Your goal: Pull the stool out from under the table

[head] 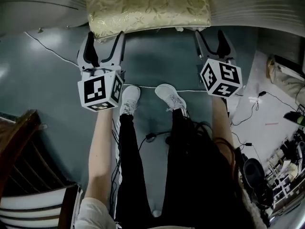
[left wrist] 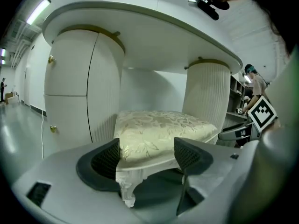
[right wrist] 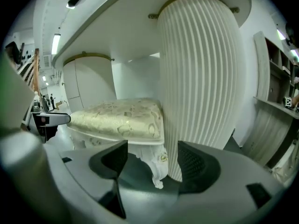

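Note:
The stool (head: 147,6) has a pale gold floral cushion and carved white legs, and it stands partly under the white table (head: 43,6). My left gripper (head: 104,37) is open at the stool's front left corner. In the left gripper view that gripper (left wrist: 147,160) frames the cushion (left wrist: 159,127) corner and a carved leg (left wrist: 126,188) between its jaws. My right gripper (head: 209,36) is open by the front right corner. In the right gripper view this gripper (right wrist: 152,160) looks at the stool (right wrist: 121,118), its leg (right wrist: 158,167) and a ribbed table pedestal (right wrist: 201,78).
The person's legs and white shoes (head: 169,97) stand just behind the grippers. A white cable (head: 52,51) crosses the blue-grey floor. A wooden chair (head: 28,175) is at lower left. Cables and gear (head: 281,151) crowd the right. A second pedestal (left wrist: 79,97) flanks the stool.

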Demonstrator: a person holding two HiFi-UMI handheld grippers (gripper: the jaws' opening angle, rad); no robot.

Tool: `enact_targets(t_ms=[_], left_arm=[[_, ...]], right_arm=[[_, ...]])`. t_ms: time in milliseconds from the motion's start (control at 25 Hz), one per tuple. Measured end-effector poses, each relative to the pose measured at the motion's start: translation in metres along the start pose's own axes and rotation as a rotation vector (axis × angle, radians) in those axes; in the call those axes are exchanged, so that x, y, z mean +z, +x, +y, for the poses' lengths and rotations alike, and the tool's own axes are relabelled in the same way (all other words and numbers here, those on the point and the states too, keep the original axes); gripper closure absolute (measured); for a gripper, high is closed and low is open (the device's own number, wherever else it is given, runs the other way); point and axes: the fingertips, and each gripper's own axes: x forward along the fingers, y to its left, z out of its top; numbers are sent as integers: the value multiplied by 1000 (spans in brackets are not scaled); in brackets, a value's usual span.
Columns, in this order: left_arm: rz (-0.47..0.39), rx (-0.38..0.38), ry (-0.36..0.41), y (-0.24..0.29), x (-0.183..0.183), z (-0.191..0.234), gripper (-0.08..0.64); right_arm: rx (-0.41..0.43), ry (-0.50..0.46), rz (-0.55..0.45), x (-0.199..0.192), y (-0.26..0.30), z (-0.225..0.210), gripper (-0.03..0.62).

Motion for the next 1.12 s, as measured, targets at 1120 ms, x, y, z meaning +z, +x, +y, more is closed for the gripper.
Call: enact_targets(t_ms=[1120], left_arm=[[330, 29, 54, 24, -92, 44, 210]], right_arm=[[38, -49, 264, -62, 48, 2, 264]])
